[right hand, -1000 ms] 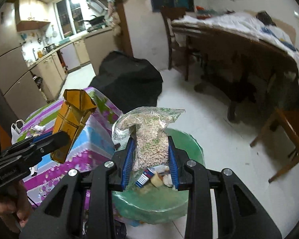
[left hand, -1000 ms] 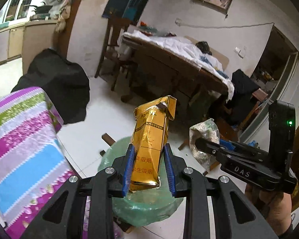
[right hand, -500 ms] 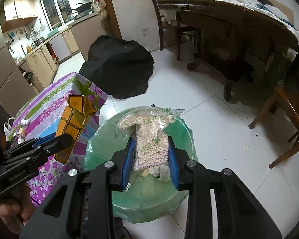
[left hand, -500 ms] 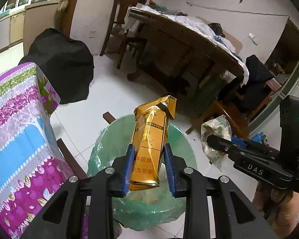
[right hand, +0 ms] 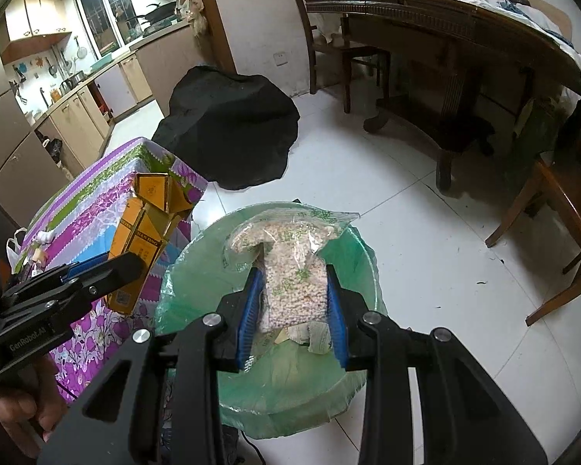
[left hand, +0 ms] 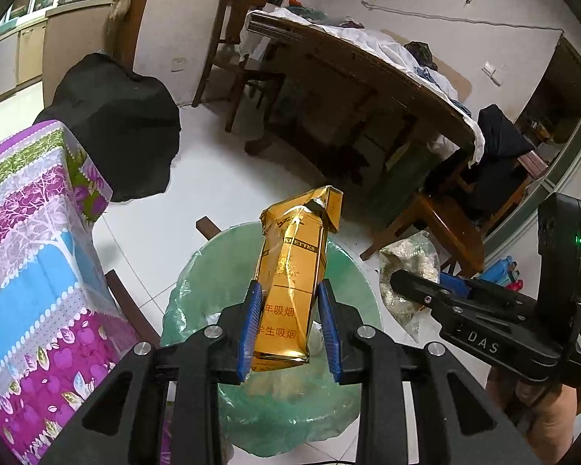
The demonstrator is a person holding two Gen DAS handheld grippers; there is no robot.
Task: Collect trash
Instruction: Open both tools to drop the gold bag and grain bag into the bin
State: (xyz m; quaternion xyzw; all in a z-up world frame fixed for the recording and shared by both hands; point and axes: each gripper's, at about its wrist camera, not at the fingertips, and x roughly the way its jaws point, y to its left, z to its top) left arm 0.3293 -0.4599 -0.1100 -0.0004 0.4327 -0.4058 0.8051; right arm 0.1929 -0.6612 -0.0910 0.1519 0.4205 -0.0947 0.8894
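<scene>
My left gripper (left hand: 289, 323) is shut on a gold cigarette carton (left hand: 290, 283), held upright above a bin lined with a green bag (left hand: 197, 290). The right gripper (right hand: 293, 308) is shut on a clear plastic bag of small pale grains (right hand: 294, 275), hanging over the same bin (right hand: 197, 271). Some crumpled paper scraps (right hand: 310, 333) lie inside the bin. In the left wrist view the right gripper (left hand: 403, 283) shows at the right with the grain bag (left hand: 406, 267). In the right wrist view the left gripper (right hand: 124, 267) shows at the left with the carton (right hand: 143, 240).
A table with a striped floral cloth (left hand: 31, 240) stands left of the bin. A black covered object (right hand: 228, 131) sits on the white tiled floor behind. A large wooden dining table (right hand: 445, 31) with chairs (right hand: 554, 224) stands at the back right. Kitchen cabinets (right hand: 77, 104) line the far left.
Both grippers have sunk toward the green-lined bin with their loads and tilted further down; the bin now fills more of each view. Over the last half second they have held still.
</scene>
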